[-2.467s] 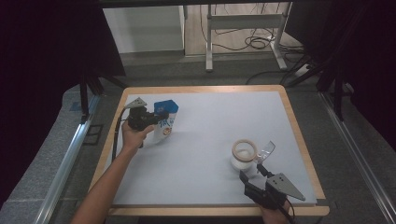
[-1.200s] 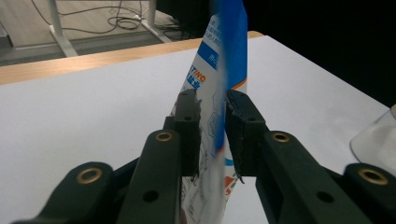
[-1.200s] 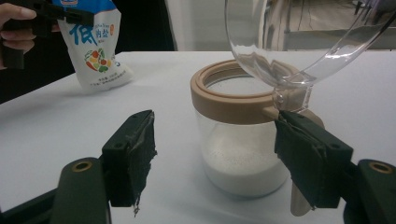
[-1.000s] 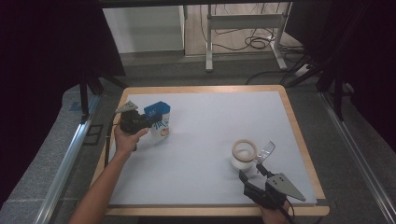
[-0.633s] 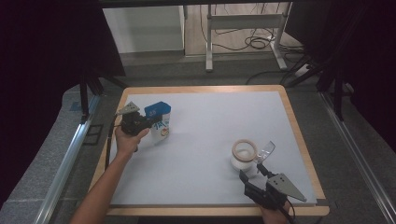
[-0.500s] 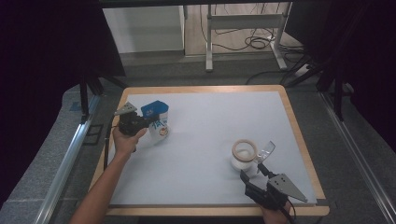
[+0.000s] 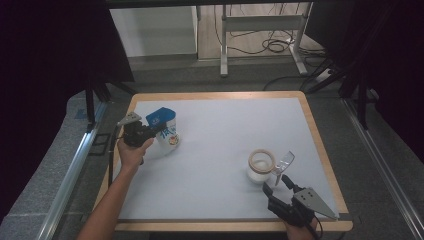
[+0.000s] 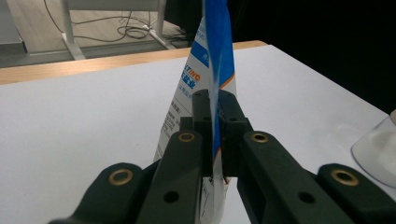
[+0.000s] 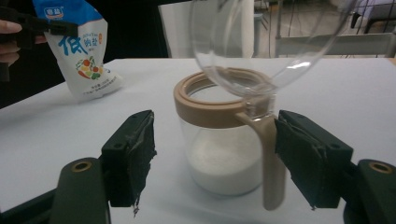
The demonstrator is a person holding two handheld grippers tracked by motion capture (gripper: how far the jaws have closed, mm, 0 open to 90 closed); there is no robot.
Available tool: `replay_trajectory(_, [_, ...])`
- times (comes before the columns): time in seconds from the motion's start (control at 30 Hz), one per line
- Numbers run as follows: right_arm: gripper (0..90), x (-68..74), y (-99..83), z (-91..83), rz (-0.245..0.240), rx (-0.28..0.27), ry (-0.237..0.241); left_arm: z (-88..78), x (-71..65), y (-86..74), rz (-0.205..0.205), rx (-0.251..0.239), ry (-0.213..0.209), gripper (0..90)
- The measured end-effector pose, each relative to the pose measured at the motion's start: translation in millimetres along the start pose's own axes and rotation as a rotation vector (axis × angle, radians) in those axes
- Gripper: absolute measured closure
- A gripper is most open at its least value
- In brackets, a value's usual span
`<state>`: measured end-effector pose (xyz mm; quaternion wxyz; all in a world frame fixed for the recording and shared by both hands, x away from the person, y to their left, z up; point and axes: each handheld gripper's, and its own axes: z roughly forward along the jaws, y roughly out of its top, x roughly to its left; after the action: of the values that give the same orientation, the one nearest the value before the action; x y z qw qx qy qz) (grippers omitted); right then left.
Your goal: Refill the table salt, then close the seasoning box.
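A white salt bag with a blue top [image 7: 167,131] stands tilted at the table's left. My left gripper [image 7: 150,131] is shut on it. In the left gripper view the jaws [image 8: 215,100] pinch the bag's thin blue top edge [image 8: 217,42]. At the front right stands a clear jar [image 7: 261,167] with a tan rim and white powder in the bottom. Its clear lid [image 7: 285,161] is flipped up. My right gripper [image 7: 277,184] sits just behind the jar, open. In the right gripper view its jaws [image 9: 215,123] stand apart on either side of the jar [image 9: 224,154], below the raised lid [image 9: 261,42].
The white table top [image 7: 225,130] has a wooden border [image 7: 320,145]. A metal rail [image 7: 70,175] runs along the left side. Beyond the far edge are a desk frame's legs [image 7: 223,45] and cables on the floor [image 7: 275,47]. Dark curtains hang at both sides.
The left hand and the bag have shifted a little to the left, and the bag leans more. The right gripper and the jar have stayed put.
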<state>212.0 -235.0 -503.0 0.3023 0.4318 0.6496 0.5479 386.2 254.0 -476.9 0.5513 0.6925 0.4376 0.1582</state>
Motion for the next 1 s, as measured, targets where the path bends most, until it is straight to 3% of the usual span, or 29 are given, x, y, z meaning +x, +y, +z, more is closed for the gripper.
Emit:
replay_trajectory(0.13, [37.5, -14.4, 1.9, -13.1, 0.013, -0.017, -0.020, 0.0, 1.1, -0.1, -0.006, -0.003, -0.004, 88.8])
replay_trajectory(0.3, [61.5, -39.5, 11.8, -27.1, 0.037, -0.058, -0.054, -0.7, 2.7, -0.6, -0.010, -0.003, -0.006, 88.7])
replay_trajectory(0.4, [75.1, -52.0, 21.4, -27.9, 0.039, -0.066, -0.071, -1.2, 3.3, -0.4, -0.008, 0.000, -0.006, 88.7])
replay_trajectory(0.53, [87.3, -54.5, 35.6, -20.5, 0.003, -0.057, -0.043, -1.2, 3.1, -0.3, -0.007, 0.002, -0.007, 88.7])
replay_trajectory(0.7, [90.0, -46.1, 48.5, -6.8, -0.049, -0.040, 0.009, -0.7, 2.7, 0.1, -0.008, 0.005, -0.009, 88.7])
replay_trajectory(1.0, [90.0, -36.9, 62.3, 10.9, -0.078, -0.004, 0.046, -1.0, 3.8, 0.8, -0.008, 0.012, -0.009, 88.6])
